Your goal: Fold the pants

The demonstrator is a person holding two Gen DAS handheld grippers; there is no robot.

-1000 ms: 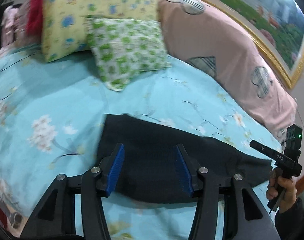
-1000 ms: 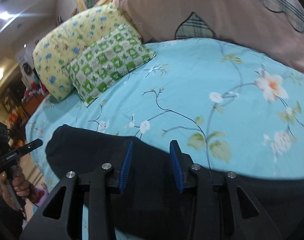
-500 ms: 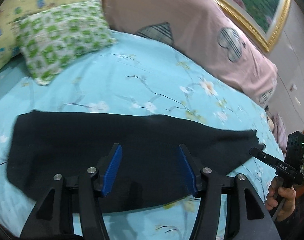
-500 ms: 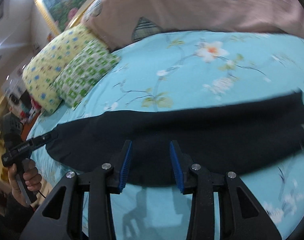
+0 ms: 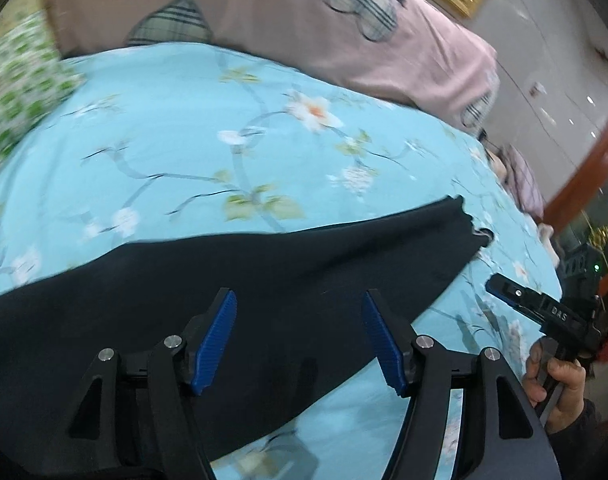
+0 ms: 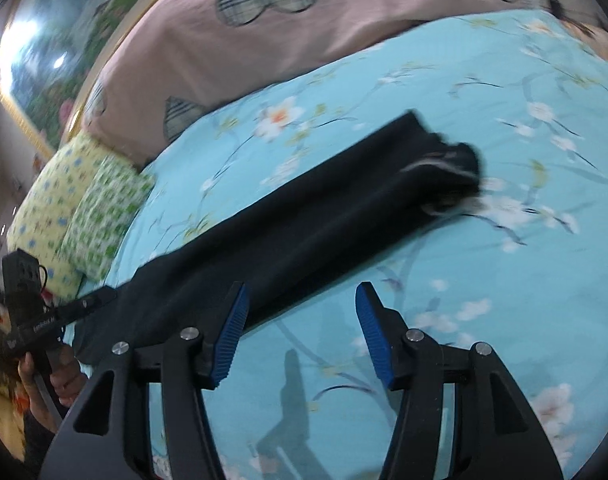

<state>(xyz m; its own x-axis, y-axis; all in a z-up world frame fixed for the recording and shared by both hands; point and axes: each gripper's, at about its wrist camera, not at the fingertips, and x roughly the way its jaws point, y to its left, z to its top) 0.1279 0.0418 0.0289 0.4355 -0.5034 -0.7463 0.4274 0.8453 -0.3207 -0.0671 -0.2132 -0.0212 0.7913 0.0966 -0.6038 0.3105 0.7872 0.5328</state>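
Lying lengthwise across the blue floral bedsheet, the dark pants form one long narrow strip, apparently already folded leg over leg; the waistband end, showing a pale lining, sits bunched at the far right in the right wrist view. Pink bedding lines the far side of the bed, and a green checked pillow and a yellow floral pillow lie beyond the other end of the strip.

Left gripper: jaws spread wide, holding nothing, poised above the middle of the strip. Right gripper: jaws likewise apart and empty, its left finger over the near edge of the fabric, its right finger over bare sheet. Each tool also appears at the edge of the other's view, held by a hand.

Judged risks for the next fold, end to end:
- A pinch at the bunched waistband may catch only the top layer, so the lower layer trails and the strip splits open.
- Jaws closing low may take the bedsheet together with the cloth and drag it.
- Uneven lifting by the two tools would skew the edges.
- Motion blur obscures the exact hem position, so alignment cannot be confirmed.
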